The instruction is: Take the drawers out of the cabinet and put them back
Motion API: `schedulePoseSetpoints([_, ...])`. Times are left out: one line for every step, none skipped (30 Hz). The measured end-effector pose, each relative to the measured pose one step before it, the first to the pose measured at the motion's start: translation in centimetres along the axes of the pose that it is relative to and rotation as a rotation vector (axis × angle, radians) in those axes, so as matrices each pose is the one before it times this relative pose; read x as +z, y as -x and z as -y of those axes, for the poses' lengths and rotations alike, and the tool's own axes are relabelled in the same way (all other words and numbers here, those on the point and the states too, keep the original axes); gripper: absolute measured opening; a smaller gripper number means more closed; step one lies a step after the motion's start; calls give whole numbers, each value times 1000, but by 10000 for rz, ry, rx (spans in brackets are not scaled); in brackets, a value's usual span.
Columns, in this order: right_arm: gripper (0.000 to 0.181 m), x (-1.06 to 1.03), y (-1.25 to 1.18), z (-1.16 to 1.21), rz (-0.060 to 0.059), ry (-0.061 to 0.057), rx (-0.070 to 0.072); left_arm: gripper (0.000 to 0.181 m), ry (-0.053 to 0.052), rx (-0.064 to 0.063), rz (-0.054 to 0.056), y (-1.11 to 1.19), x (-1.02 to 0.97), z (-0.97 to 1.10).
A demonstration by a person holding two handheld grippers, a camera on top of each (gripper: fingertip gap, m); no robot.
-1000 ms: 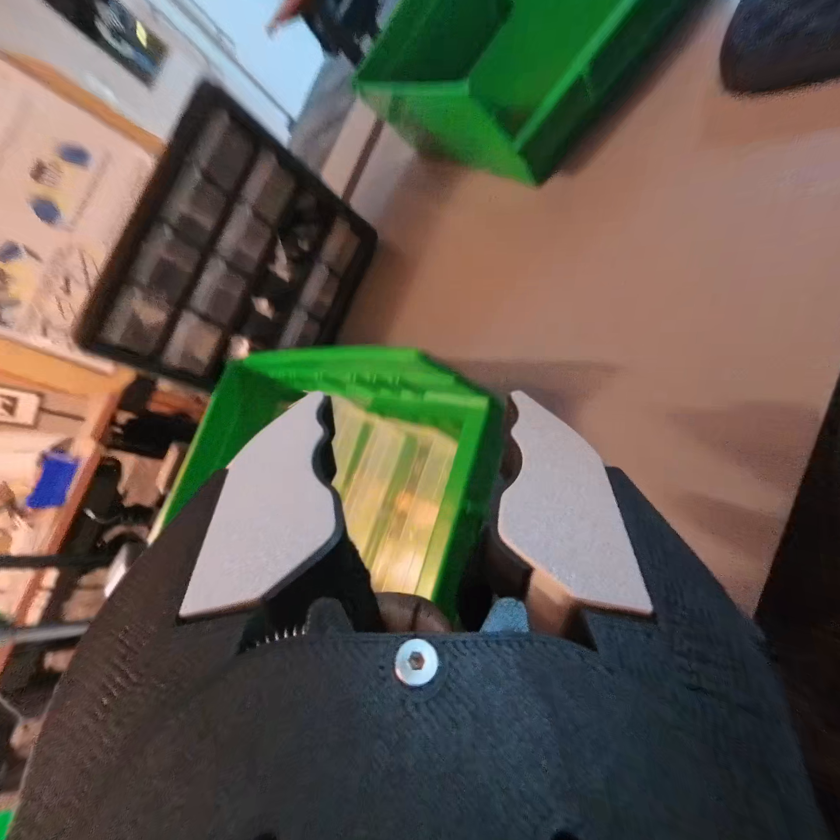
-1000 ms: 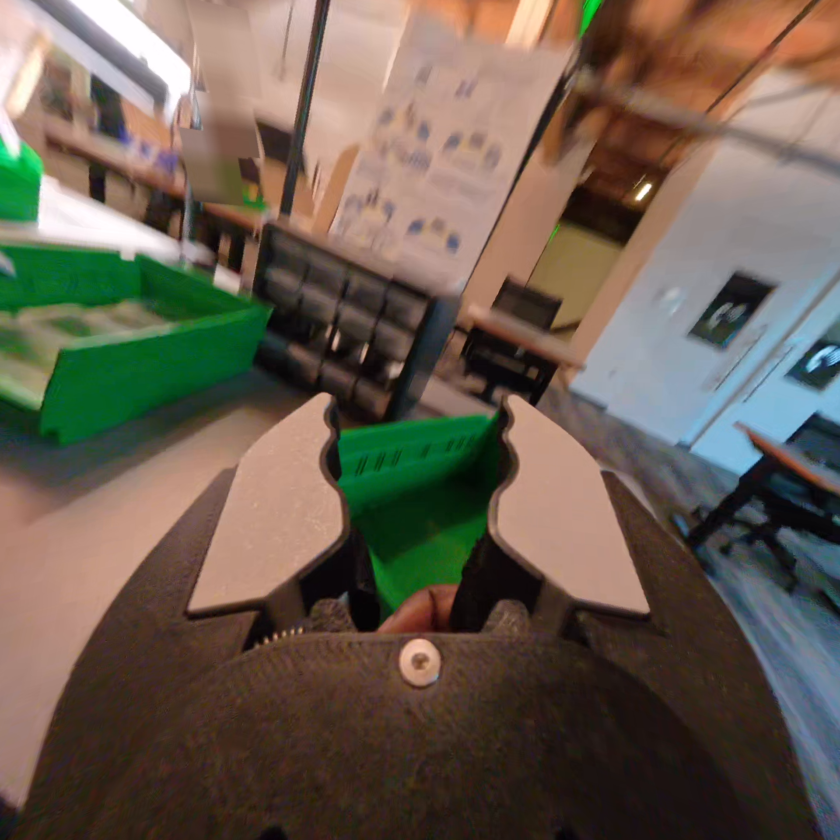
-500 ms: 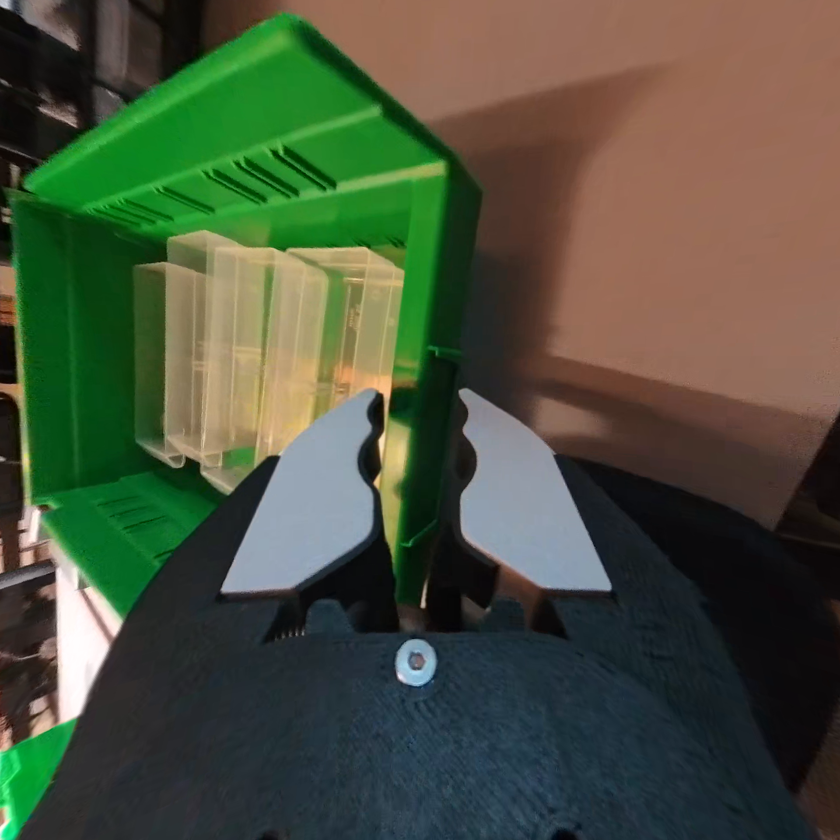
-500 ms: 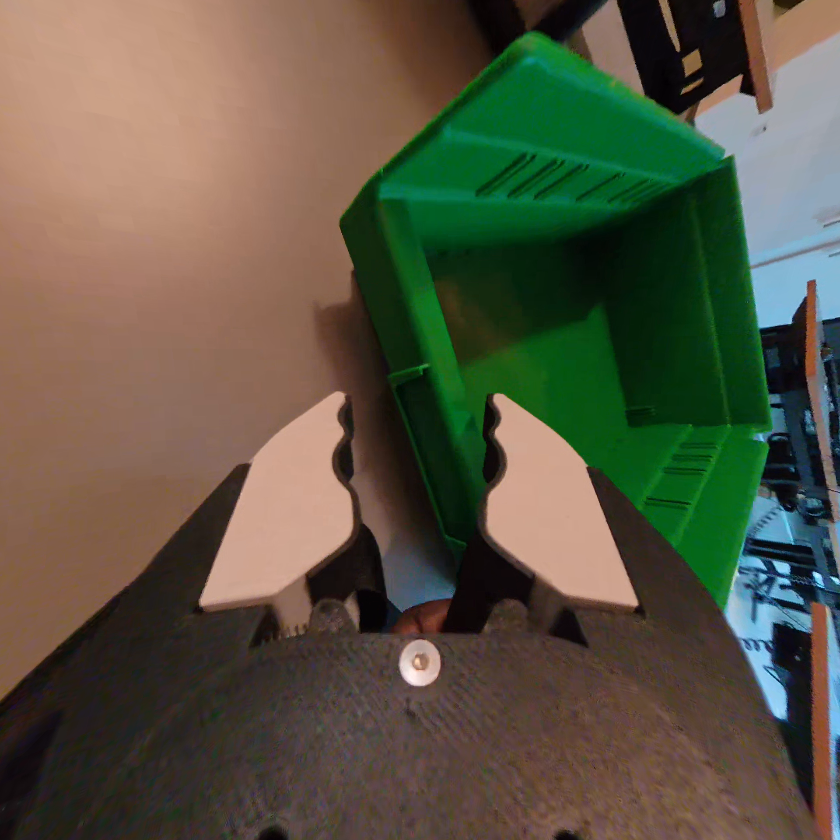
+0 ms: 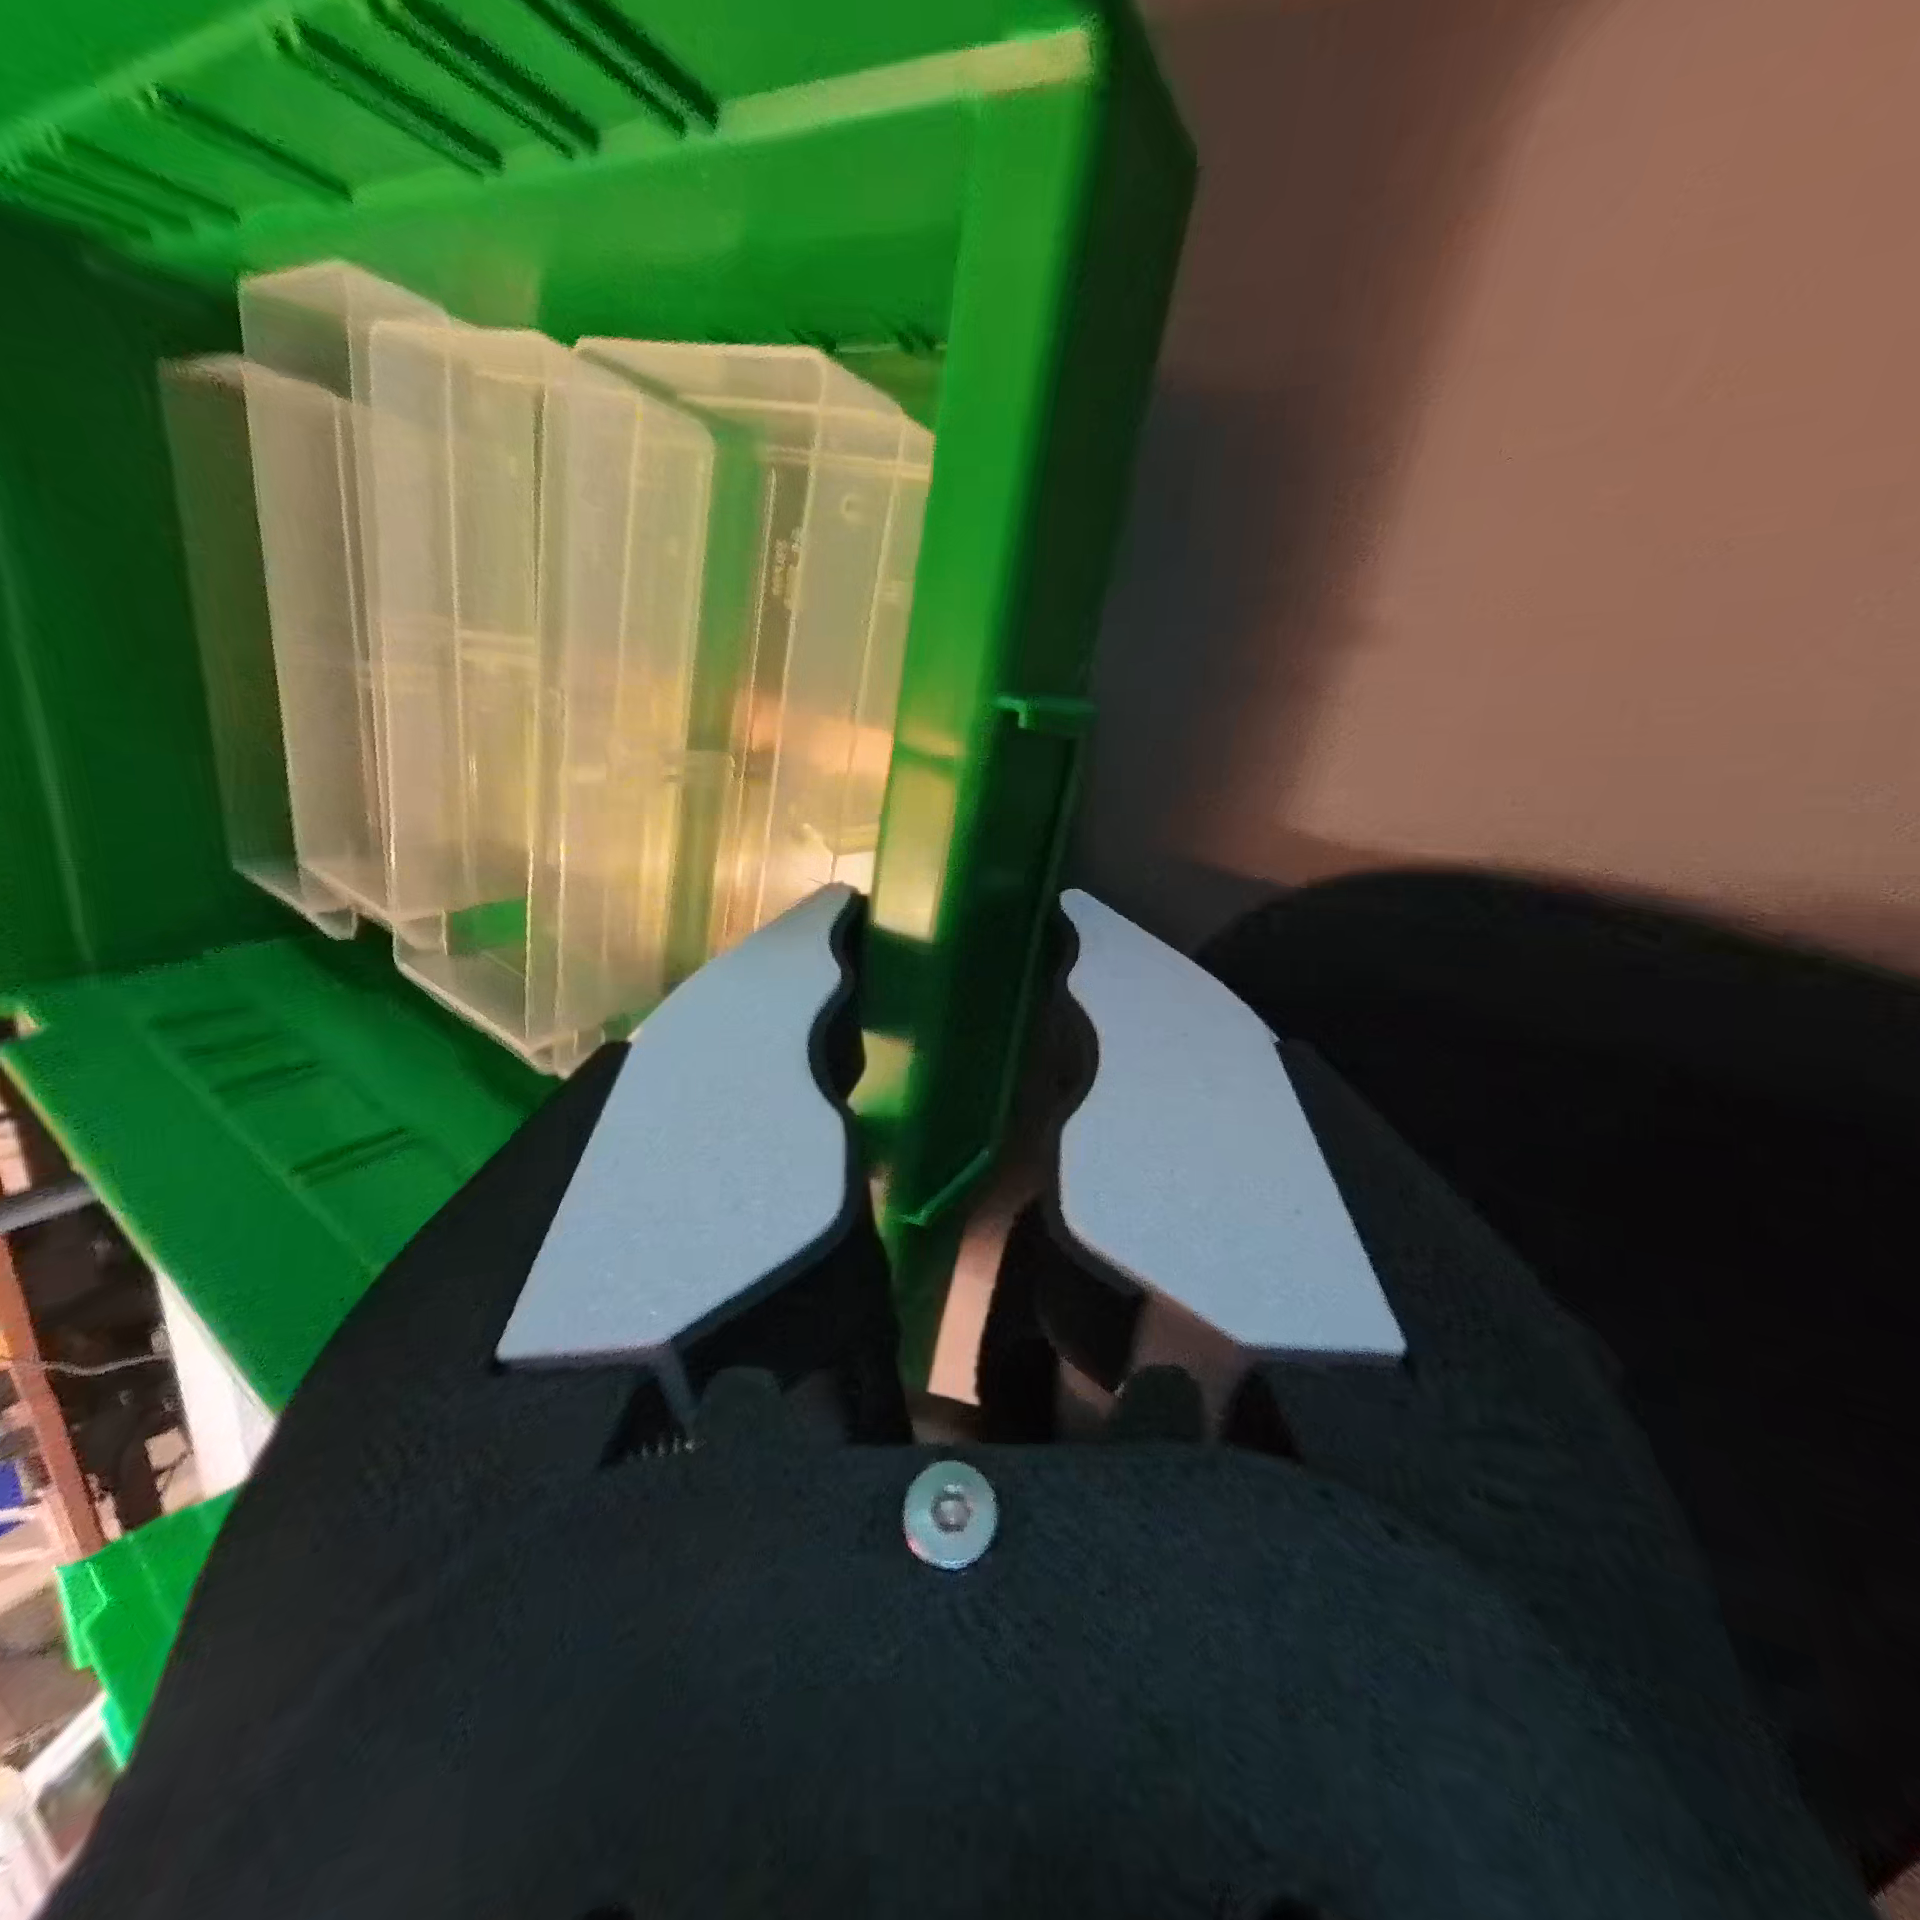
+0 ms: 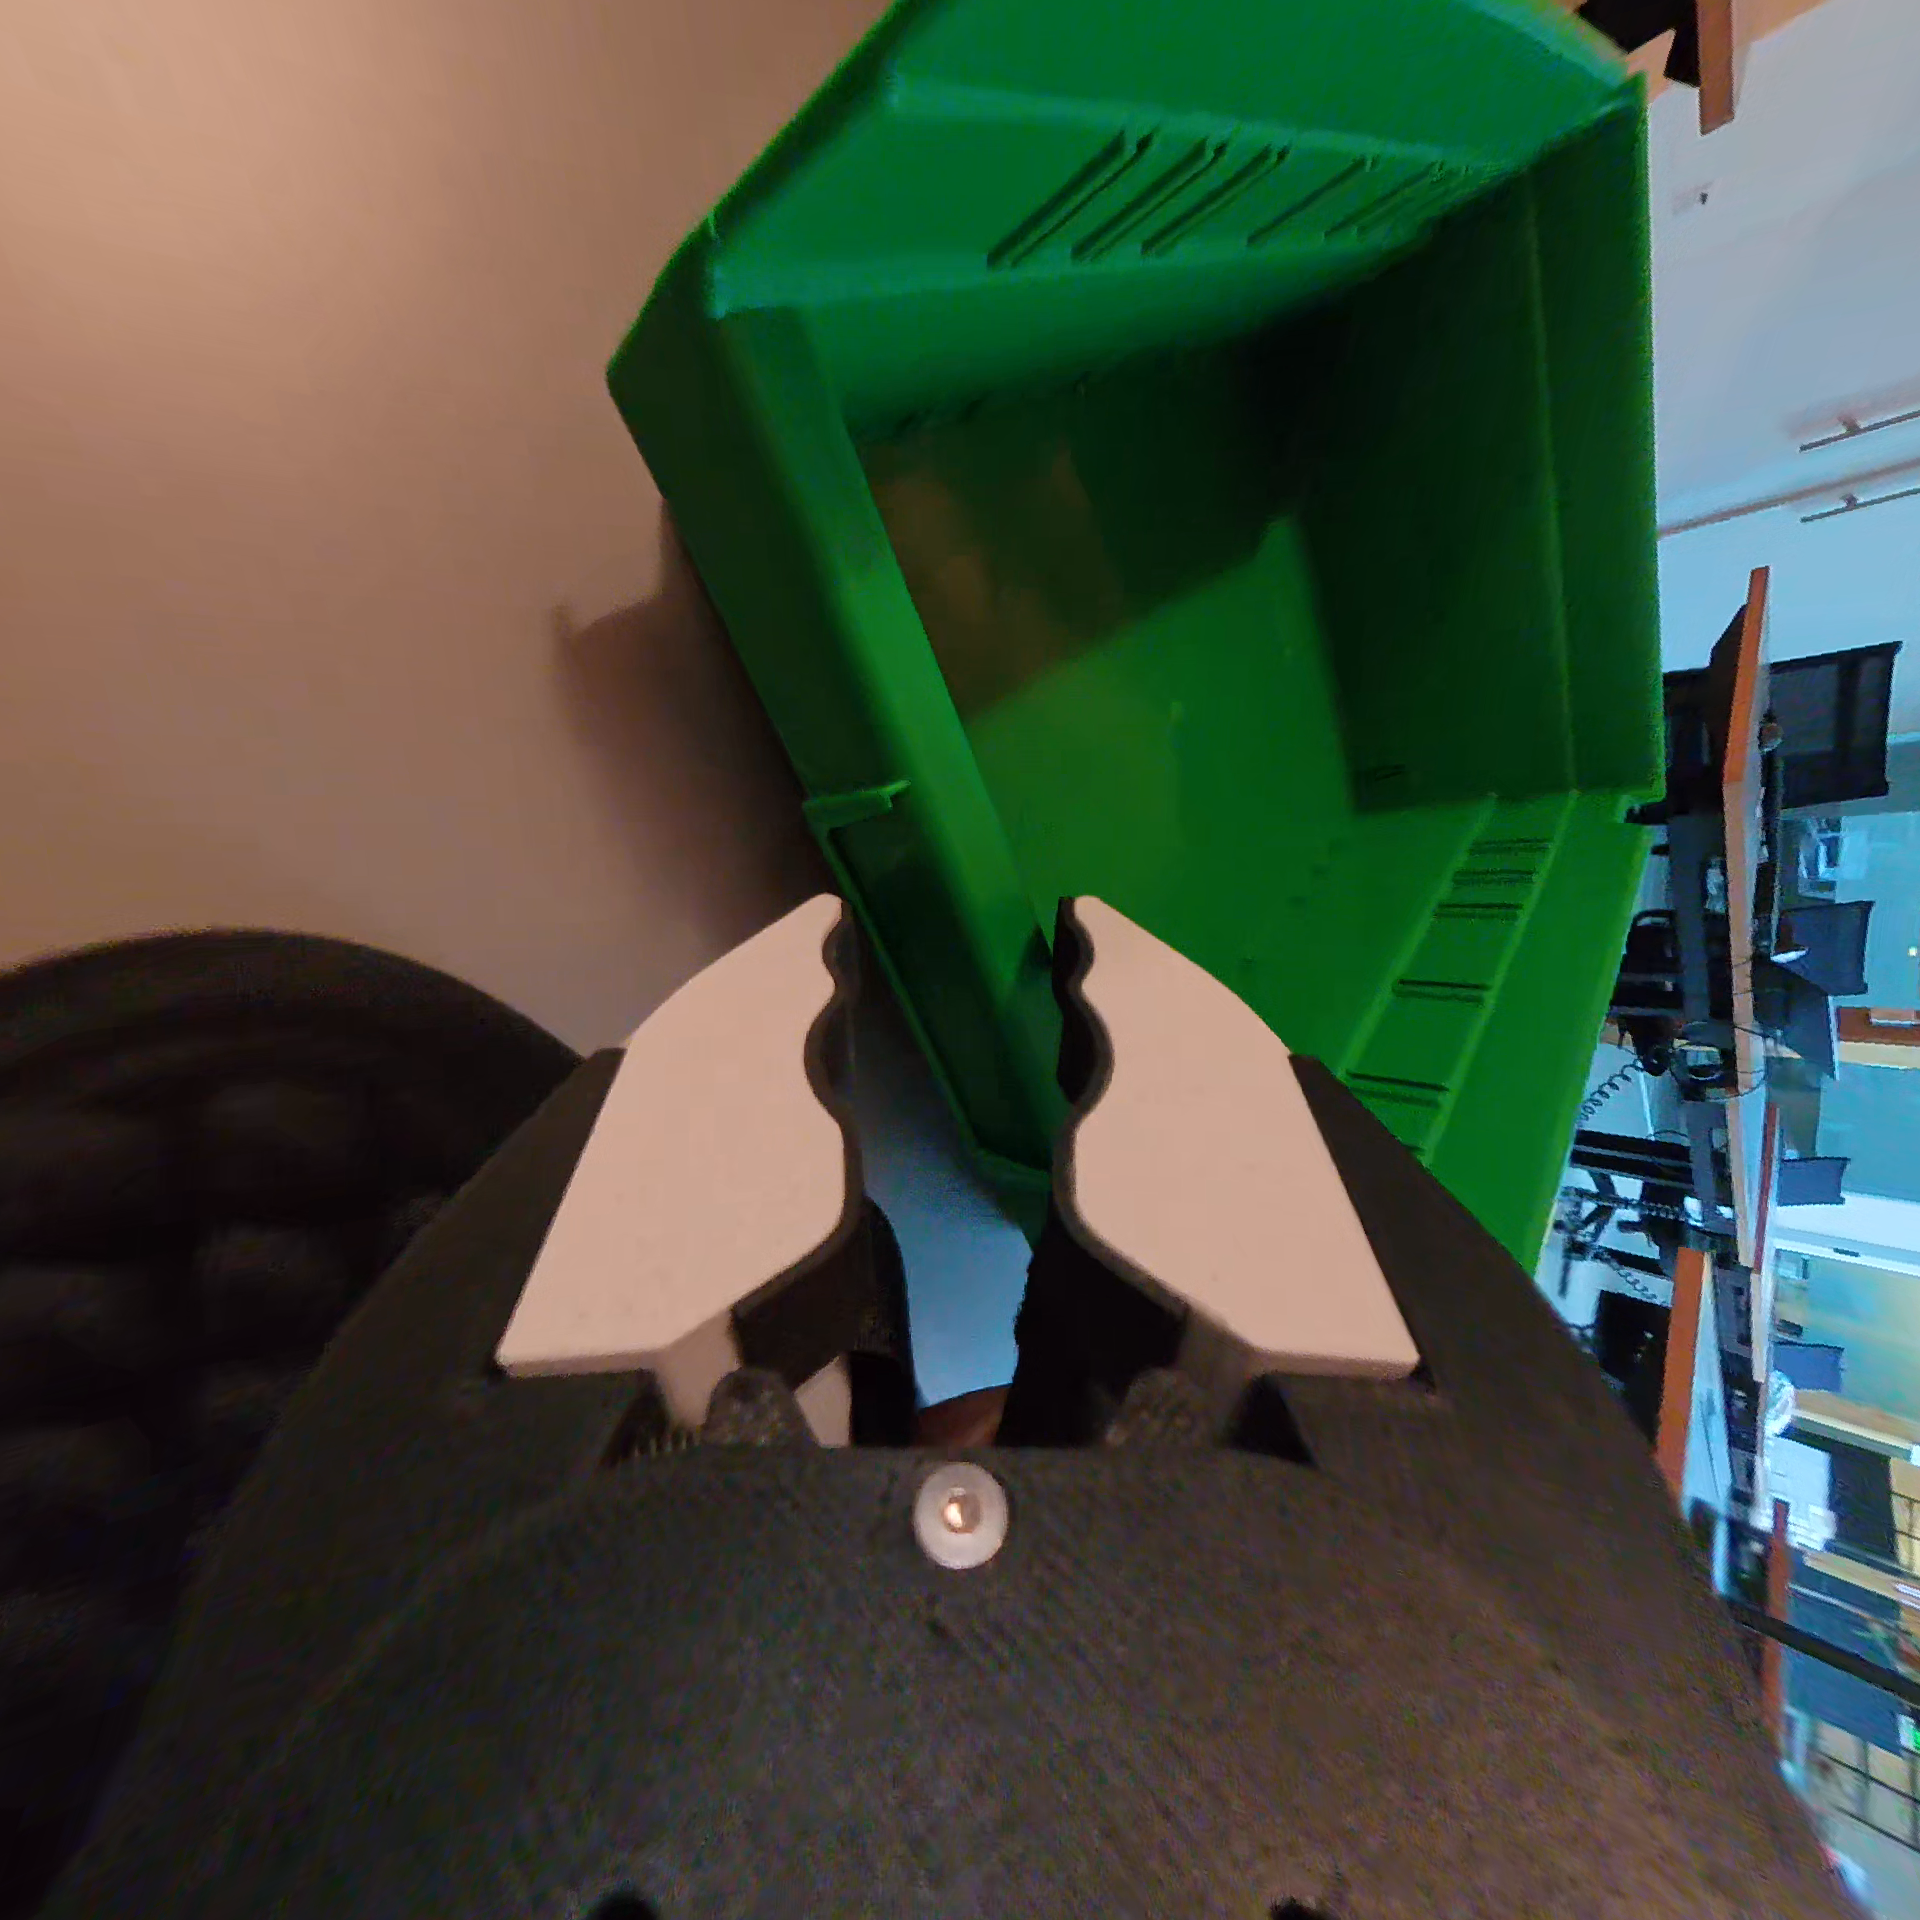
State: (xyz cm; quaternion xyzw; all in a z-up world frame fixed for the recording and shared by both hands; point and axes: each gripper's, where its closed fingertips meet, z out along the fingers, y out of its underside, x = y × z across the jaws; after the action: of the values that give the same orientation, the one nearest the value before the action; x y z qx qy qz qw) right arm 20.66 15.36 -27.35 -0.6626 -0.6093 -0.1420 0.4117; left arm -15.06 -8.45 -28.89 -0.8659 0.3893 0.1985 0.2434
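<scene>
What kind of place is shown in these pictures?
Probably a workshop or lab: wooden workbenches crowded with dark equipment, green plastic storage bins, and one holding clear plastic drawers.

green bin (image 5: 1029,416): top and left cut off by the frame, blurred
clear drawers (image 5: 540,665): near ends hidden behind the left fingers (image 5: 707,1143)
background room (image 6: 1787,1039): too small and cluttered to tell

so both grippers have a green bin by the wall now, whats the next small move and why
Probably lift both bins clear of the table together. The left gripper has its jaws closed on the wall of the green bin holding clear drawers, and the right gripper clamps the wall of the empty green bin. Both grips look set, so nothing calls for regrasping first.
</scene>
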Motion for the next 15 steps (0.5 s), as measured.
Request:
schedulePoseSetpoints([36, 16, -281, -461, -41, 49, -216, 33, 224, -118, 7, 337, -110, -996])
schedulePoseSetpoints([36, 42, -256, -450, -45, -1, -282, 34, 240, -161, 20, 383, -101, -1099])
schedulePoseSetpoints([36, 23, -217, -455, -18, -35, -199, 34, 109, -179, -15, 338, -74, -970])
schedulePoseSetpoints([36, -25, -169, -464, 16, -56, -124, 35, 29, -154, -22, 277, -73, -855])
schedulePoseSetpoints([36, -102, -129, -541, 30, -19, -104, 35, 81, -143, 14, 262, -104, -851])
schedulePoseSetpoints([36, -166, -117, -639, 49, 42, -63, 35, 194, -182, 41, 272, -109, -908])
schedulePoseSetpoints([36, -209, -140, -743, 42, 109, -16, 35, 225, -175, 50, 271, -97, -890])
schedulePoseSetpoints([37, -191, -171, -804, 9, 154, 33, 35, 174, -135, 44, 276, -67, -795])
schedulePoseSetpoints([37, -145, -191, -767, -22, 143, 67, 34, 111, -87, 43, 269, -40, -710])
schedulePoseSetpoints([37, -60, -204, -646, -37, 91, 80, 34, 19, -7, 58, 277, -16, -644])
schedulePoseSetpoints([38, -30, -177, -493, -27, 39, 81, 33, -18, -84, 36, 269, -18, -665])
schedulePoseSetpoints([38, -5, -131, -354, -2, 20, 93, 33, 21, -148, 8, 258, -62, -786])
schedulePoseSetpoints([38, -33, -108, -303, 8, 33, 89, 33, 66, -120, 21, 289, -84, -902])
schedulePoseSetpoints([39, -13, -95, -297, -4, 62, 59, 33, 42, -83, 36, 281, -108, -932])
schedulePoseSetpoints([39, -5, -128, -306, -25, 94, 33, 33, 14, -162, 28, 260, -112, -909])
